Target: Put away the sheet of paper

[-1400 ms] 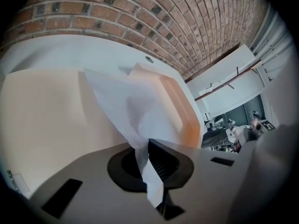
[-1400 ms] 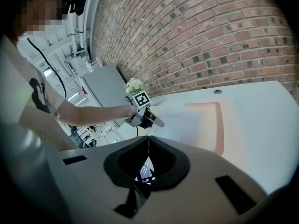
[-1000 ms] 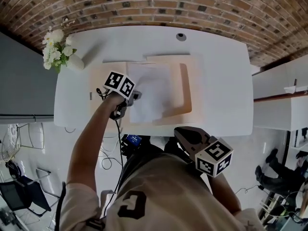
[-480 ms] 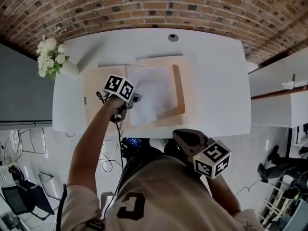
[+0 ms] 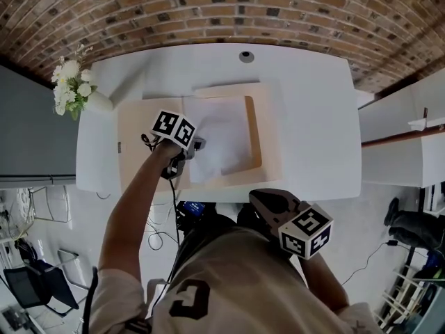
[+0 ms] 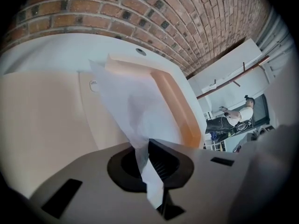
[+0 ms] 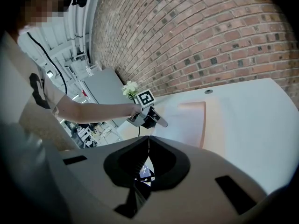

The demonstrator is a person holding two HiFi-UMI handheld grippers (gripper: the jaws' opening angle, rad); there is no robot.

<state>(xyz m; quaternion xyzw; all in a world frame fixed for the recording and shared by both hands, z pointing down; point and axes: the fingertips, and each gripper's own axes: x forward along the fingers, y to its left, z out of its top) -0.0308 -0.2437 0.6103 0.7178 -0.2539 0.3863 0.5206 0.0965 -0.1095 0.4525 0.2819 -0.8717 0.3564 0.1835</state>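
Left gripper (image 5: 197,145) has slid slightly across the open folder (image 5: 139,141), jaws clamped on the sheet (image 5: 228,134), which drapes over the folder's right half; likely being laid in, not yet released. Its own view shows the pinched edge; head view shows the right gripper (image 5: 270,202), closed and empty, held back off the table (image 5: 313,117)

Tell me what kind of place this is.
Probably an office or workroom: a white desk stands against a brick wall, with a tan folder and a sheet of paper on it, and white flowers at one corner.
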